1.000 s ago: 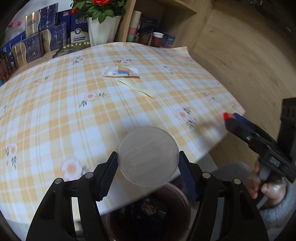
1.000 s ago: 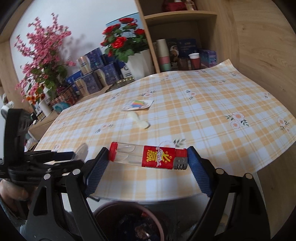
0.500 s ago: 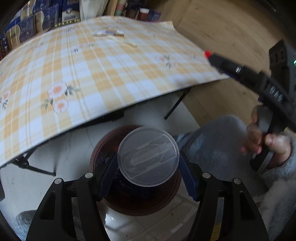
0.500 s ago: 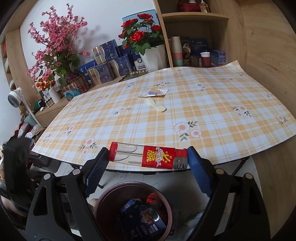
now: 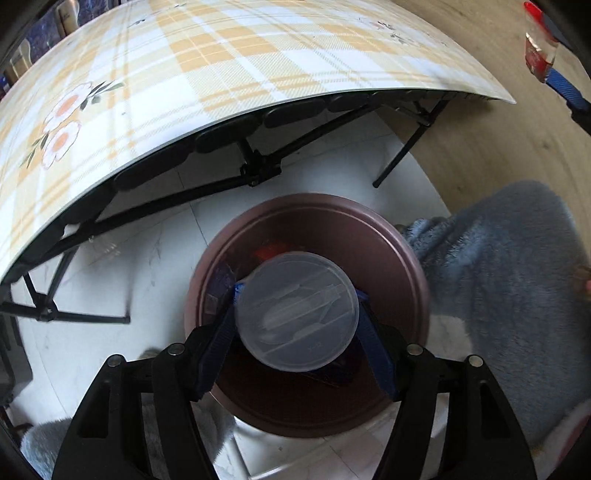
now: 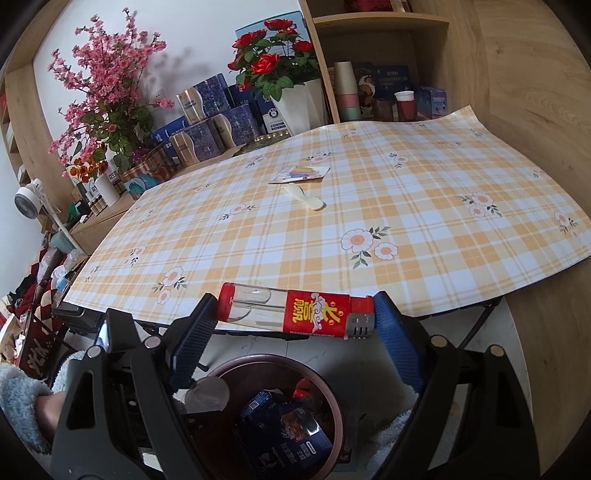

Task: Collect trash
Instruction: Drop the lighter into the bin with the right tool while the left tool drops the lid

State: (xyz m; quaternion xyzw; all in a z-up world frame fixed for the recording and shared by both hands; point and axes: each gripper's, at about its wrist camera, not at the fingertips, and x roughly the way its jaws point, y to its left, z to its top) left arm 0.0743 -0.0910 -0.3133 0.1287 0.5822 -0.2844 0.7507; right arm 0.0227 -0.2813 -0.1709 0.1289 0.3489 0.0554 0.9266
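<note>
A round translucent plastic lid (image 5: 297, 314) sits between the blue pads of my left gripper (image 5: 299, 290), right above the mouth of a brown trash bin (image 5: 413, 266). Those jaws are opening, and the pads still touch the lid's rim. The bin holds dark blue packets (image 6: 291, 428). My right gripper (image 6: 295, 300) is shut end to end on a big red and clear lighter (image 6: 295, 312), level, just off the table's front edge and above the bin (image 6: 258, 360). A colourful wrapper (image 6: 301, 173) and a pale strip (image 6: 304, 195) lie on the checked tablecloth (image 6: 406, 221).
The bin stands on white floor beside the folding table's black legs (image 5: 258, 170). A fluffy blue sleeve (image 5: 498, 277) is to the bin's right. Flower pots (image 6: 295, 99), blue tins (image 6: 207, 110) and wooden shelves (image 6: 380, 22) line the table's far side.
My left gripper has sunk from the table's edge to just over the bin and tipped downward, with the lid still between its pads. The right gripper drew back slightly from the table with the lighter.
</note>
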